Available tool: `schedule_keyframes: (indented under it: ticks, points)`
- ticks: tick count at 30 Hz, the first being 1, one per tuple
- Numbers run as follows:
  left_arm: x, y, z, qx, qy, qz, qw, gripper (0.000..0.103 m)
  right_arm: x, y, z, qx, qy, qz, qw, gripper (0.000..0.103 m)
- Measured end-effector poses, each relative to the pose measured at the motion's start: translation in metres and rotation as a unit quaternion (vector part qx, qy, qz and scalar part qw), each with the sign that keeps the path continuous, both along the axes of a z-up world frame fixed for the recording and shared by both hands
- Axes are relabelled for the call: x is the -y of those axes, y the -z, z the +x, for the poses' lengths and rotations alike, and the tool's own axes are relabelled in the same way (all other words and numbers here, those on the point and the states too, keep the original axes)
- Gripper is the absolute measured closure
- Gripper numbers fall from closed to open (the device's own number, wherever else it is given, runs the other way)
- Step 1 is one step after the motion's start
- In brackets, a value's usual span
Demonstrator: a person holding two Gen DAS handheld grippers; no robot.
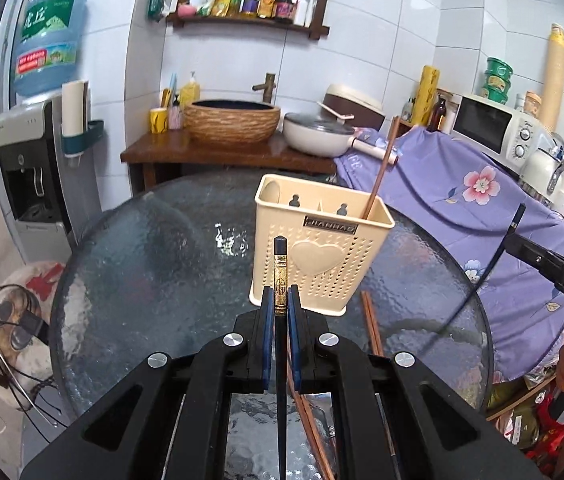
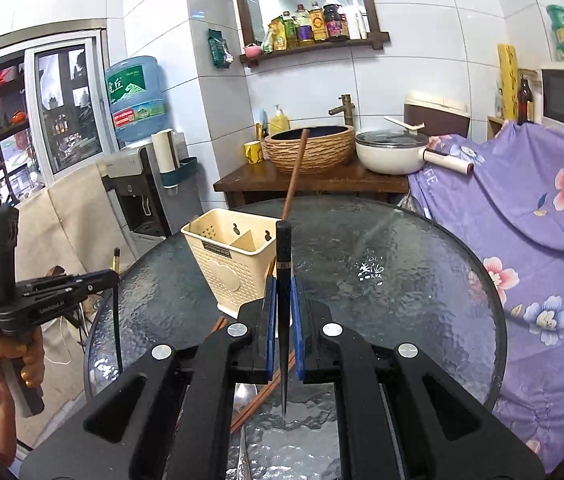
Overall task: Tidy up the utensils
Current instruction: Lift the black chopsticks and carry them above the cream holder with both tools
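Note:
A cream utensil holder [image 1: 318, 246] stands on the round glass table [image 1: 154, 264]; one brown chopstick [image 1: 382, 166] leans in its right compartment. My left gripper [image 1: 281, 300] is shut on a black chopstick with a gold band [image 1: 280, 280], held upright just in front of the holder. My right gripper [image 2: 283, 292] is shut on another black chopstick [image 2: 283, 256], upright, to the right of the holder [image 2: 234, 256]. A pair of brown chopsticks [image 1: 372, 324] lies on the table by the holder's base. A metal spoon [image 2: 244, 396] lies under the right gripper.
A purple flowered cloth [image 1: 462, 200] covers something at the table's right. A wooden counter [image 1: 202, 156] behind holds a woven basin and a white pot [image 1: 318, 134]. A water dispenser [image 1: 30, 176] stands at the left. The other hand-held gripper [image 2: 42, 296] shows at the left.

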State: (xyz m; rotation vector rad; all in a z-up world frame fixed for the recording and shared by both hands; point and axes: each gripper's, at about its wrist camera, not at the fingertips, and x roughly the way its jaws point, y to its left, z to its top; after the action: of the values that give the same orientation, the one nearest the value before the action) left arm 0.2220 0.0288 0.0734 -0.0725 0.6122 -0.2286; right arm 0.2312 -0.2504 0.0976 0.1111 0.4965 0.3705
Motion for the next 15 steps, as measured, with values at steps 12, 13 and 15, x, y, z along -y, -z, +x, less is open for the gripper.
schedule_keyframes:
  ticks: [12, 13, 15]
  points:
    - [0.000, -0.018, -0.004, 0.022, 0.003, 0.004, 0.9998, 0.096, -0.009, -0.013, 0.007, 0.013, -0.010, -0.016, 1.000, 0.095]
    - [0.001, -0.020, -0.004, 0.024, 0.005, 0.005, 0.9997, 0.096, -0.010, -0.015, 0.007, 0.014, -0.011, -0.018, 1.000, 0.095]
    - [0.002, -0.024, -0.004, 0.027, 0.009, 0.005, 0.9996, 0.096, -0.011, -0.020, 0.008, 0.018, -0.016, -0.020, 1.000, 0.095]
